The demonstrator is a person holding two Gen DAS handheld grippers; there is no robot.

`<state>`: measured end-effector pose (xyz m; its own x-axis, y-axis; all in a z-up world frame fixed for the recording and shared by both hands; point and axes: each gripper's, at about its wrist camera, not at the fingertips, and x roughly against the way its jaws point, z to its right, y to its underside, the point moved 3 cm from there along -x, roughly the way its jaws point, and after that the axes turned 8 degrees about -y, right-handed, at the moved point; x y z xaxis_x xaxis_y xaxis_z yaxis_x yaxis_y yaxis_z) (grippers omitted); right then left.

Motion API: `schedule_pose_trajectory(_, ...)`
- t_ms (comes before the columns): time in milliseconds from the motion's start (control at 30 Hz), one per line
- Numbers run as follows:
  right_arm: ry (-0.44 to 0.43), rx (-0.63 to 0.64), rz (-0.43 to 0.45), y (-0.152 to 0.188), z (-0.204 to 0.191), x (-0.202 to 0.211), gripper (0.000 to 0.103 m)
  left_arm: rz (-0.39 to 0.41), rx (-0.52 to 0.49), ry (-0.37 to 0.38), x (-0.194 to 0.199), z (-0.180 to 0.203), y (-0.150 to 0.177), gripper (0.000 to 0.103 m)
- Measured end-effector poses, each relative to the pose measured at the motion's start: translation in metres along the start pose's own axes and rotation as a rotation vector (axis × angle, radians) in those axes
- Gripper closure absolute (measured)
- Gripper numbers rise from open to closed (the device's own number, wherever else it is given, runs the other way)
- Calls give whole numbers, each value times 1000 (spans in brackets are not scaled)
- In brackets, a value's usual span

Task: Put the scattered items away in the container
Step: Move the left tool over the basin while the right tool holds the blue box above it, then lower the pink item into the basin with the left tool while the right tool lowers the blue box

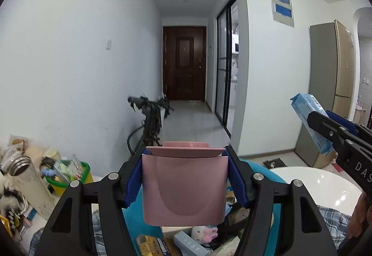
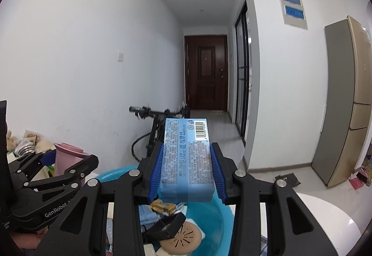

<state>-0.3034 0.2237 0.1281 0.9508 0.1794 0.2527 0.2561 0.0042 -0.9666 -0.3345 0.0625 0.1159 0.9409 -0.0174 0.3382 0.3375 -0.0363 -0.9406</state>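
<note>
Both grippers are loaded: left gripper (image 1: 186, 177) is clamped on a pink cup (image 1: 183, 188), right gripper (image 2: 187, 173) pinches a blue pack (image 2: 187, 158) whose long axis points forward. Blue basin (image 2: 209, 218) sits right below both, so probably just lower and drop.

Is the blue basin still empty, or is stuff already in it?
Not empty. The blue basin already holds several things: a gold-wrapped piece, a tan vented disc and small boxes.

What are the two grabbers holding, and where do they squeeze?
Left gripper: pink cup, fingers on its two sides. Right gripper: blue packet, fingers on its long edges, near its lower end.
</note>
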Motion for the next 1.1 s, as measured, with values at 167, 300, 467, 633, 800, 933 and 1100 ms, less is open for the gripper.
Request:
schedule_pose_trajectory(167,-12,2,-54,5,4,-13,65,-63,-26,6,-18,6,8,36)
schedule_pose_trajectory(300,-14,12,-93,9,7,-24,65,-116,-41,7,-35,8,18,36)
schedule_pose_trajectory(467,-22,13,-137,20,7,-35,65,-150,-53,0,-47,8,25,36)
schedule_pose_trajectory(633,-47,-5,-178,29,9,-44,65,-173,-60,10,-51,10,29,38)
schedule_pose_trajectory(800,-71,-23,-214,38,9,-51,65,-243,-47,62,-65,11,36,44)
schedule_pose_trajectory(933,-84,-39,-253,45,16,-59,65,-255,-76,50,-68,13,39,44)
schedule_pose_trajectory(1100,-120,-76,-317,56,21,-70,65,-332,-116,31,-81,18,55,44)
